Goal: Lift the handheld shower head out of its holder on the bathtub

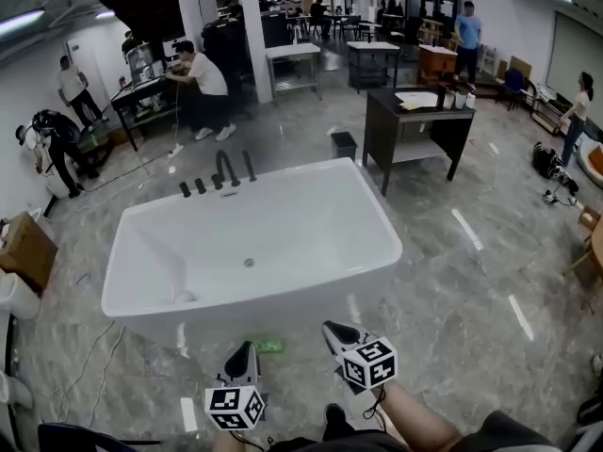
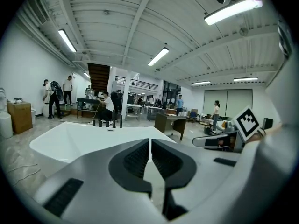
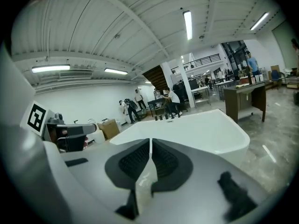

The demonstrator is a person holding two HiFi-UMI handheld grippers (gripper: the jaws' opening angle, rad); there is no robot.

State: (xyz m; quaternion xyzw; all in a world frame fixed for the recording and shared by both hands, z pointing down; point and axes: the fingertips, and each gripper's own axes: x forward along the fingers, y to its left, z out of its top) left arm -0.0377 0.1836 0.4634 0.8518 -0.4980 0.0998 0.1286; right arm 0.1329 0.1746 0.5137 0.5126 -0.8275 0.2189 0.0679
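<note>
A white bathtub [image 1: 283, 295] stands in the middle of the head view. A row of black fittings sits on its far rim: two low knobs [image 1: 192, 187], a curved spout [image 1: 224, 168] and a slim upright handheld shower head [image 1: 249, 165]. The same fittings [image 2: 106, 122] look tiny in the left gripper view, and the fittings [image 3: 166, 116] are just as small in the right gripper view. My left gripper [image 1: 243, 354] [image 2: 150, 141] and right gripper [image 1: 336, 330] [image 3: 150, 141] are on the near side of the tub, far from the fittings. Both are shut and hold nothing.
A green object [image 1: 268, 346] lies on the floor by the tub's near wall. A dark table [image 1: 419, 125] and a small black bin [image 1: 345, 145] stand beyond the tub on the right. A cardboard box [image 1: 24, 250] is at the left. Several people stand farther back.
</note>
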